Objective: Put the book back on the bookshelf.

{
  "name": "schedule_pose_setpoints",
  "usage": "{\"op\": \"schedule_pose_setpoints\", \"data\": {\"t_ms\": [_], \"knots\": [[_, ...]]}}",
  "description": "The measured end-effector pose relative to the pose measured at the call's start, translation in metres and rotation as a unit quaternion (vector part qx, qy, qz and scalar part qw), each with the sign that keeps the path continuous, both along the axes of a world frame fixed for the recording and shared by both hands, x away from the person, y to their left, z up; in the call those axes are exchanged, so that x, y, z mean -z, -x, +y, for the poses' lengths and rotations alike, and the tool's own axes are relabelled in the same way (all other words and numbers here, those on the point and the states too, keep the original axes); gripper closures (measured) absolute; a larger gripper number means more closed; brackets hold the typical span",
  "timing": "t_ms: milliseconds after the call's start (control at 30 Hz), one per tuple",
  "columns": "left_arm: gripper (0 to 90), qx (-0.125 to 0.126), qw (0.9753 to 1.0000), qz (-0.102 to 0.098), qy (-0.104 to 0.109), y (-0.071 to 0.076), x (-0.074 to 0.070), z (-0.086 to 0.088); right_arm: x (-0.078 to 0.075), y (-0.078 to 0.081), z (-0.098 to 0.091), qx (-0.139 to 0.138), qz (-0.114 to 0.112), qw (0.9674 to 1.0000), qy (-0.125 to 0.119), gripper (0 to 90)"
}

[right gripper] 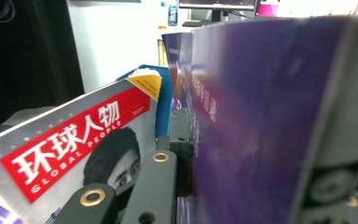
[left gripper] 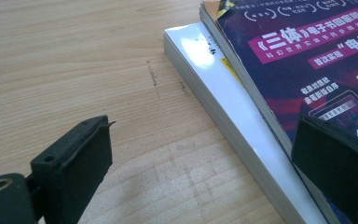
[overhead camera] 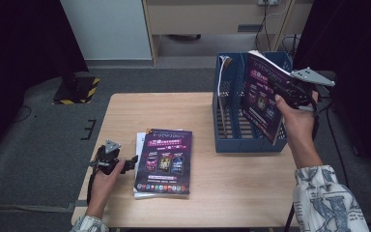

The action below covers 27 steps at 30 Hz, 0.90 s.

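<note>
the table (overhead camera: 232, 193) carries a blue file rack (overhead camera: 222, 121) at 2 o'clock and a stack of magazines (overhead camera: 164, 162) at 8 o'clock. the right gripper (overhead camera: 290, 92) clamps a purple magazine (overhead camera: 263, 96) tilted over the rack. the left gripper (overhead camera: 125, 164) rests wide apart, just beside the stack.

We see a matt wood-grain worktop (overhead camera: 222, 179), glossy paper magazines (overhead camera: 164, 162), a perforated blue plastic file rack (overhead camera: 229, 111), and matt black gripper pads (left gripper: 74, 158).

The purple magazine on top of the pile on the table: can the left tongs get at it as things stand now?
Probably yes: the left tongs stand open right at the edge of the purple magazine, and nothing lies between them.
</note>
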<state>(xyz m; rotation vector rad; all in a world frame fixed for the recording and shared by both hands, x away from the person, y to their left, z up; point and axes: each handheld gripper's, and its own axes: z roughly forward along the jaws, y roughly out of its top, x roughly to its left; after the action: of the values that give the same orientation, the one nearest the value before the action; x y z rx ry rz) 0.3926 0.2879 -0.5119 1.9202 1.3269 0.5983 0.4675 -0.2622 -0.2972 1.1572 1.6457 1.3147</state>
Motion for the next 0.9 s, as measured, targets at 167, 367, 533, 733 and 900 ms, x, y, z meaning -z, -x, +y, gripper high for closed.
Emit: {"op": "schedule_pose_setpoints", "data": {"t_ms": [167,367,533,733,900], "knots": [[4.9,0.000,1.0000,-0.001,0.000,0.000,0.000,0.000,0.005,-0.007,0.000,0.011,0.009,0.9999,-0.003,82.5],[4.9,0.001,1.0000,-0.001,-0.001,0.000,0.000,0.000,0.010,-0.013,0.003,0.014,0.015,0.9998,0.003,82.5],[4.9,0.002,1.0000,0.001,-0.006,0.000,0.000,-0.001,0.010,-0.019,0.002,0.017,0.019,0.9997,-0.006,82.5],[4.8,0.002,1.0000,0.001,-0.007,0.000,0.000,-0.001,0.007,-0.031,0.007,0.025,0.018,0.9995,-0.003,82.5],[4.8,0.001,1.0000,0.000,-0.006,0.000,0.000,-0.001,0.011,-0.042,0.010,0.032,0.024,0.9991,-0.013,82.5]]}}
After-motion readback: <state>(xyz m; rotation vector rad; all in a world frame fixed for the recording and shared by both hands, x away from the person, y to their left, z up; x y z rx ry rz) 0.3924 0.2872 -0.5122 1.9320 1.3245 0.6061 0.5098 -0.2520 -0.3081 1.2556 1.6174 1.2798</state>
